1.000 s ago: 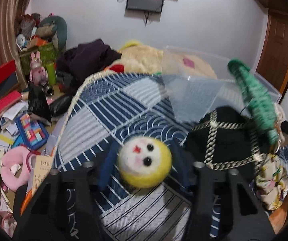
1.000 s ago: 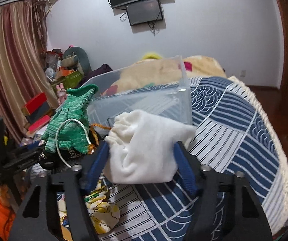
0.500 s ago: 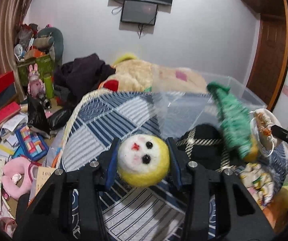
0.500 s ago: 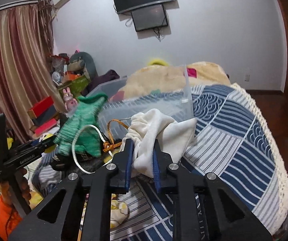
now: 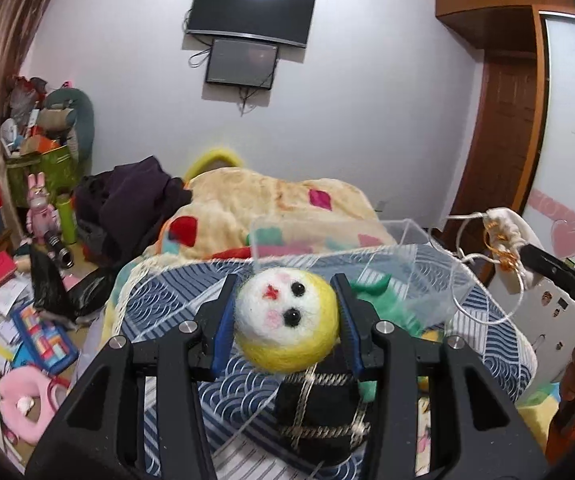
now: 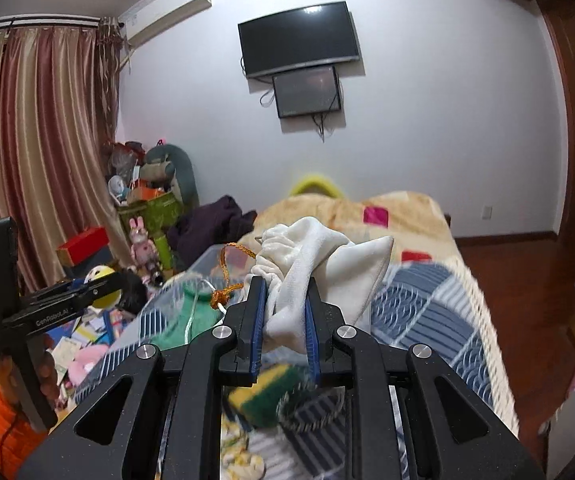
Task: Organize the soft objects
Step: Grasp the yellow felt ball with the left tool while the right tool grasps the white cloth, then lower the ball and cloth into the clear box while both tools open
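My left gripper is shut on a round yellow-and-white felt doll head, held above the bed. My right gripper is shut on a white drawstring pouch with an orange cord, also lifted; that pouch shows at the right of the left wrist view. A clear plastic box stands on the blue patterned bedspread. A green knitted glove and a black bag with cream stripes lie below the grippers.
A beige blanket with coloured patches covers the far bed. A dark clothes pile lies at the left. The floor at the left is cluttered with books, boxes and toys. A green-yellow sponge lies under my right gripper.
Both grippers closed on their objects and rose: the left on the doll head, the right on the white pouch. The green glove, dangling near the pouch earlier, now lies on the bed.
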The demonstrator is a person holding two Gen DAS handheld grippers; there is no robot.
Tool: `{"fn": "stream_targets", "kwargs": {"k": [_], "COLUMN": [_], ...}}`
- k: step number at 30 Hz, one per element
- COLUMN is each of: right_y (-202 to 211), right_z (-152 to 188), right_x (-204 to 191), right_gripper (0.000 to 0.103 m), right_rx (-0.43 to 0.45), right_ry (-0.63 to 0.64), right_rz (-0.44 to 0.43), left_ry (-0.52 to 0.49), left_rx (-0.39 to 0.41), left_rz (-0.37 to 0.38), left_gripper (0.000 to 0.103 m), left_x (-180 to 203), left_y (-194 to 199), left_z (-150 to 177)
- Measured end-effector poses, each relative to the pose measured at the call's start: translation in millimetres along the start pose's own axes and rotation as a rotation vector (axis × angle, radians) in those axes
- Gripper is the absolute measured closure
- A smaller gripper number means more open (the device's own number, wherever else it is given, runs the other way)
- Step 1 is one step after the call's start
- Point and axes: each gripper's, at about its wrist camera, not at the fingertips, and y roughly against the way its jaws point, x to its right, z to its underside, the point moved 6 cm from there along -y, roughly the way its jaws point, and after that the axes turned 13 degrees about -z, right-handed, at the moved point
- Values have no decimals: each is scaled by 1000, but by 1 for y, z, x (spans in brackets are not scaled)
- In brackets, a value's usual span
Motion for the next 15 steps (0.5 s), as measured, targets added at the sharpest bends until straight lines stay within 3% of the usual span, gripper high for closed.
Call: {"fn": "stream_targets", "kwargs": {"k": [7, 15], "right_y": [-30, -83], "right_z": [-24, -12], "right_x": [10, 28], "right_gripper": [87, 87], "right_rx": [-7, -148], "right_ry": [19, -6], "right_rz": [15, 13], "left_ry": [-61, -114], "left_rx": [-25, -157], "left_rz": [-7, -15], "left_gripper": [58, 58], "left_x": [15, 27], "left_y": [-27, -87], "left_z": [-21, -12]}}
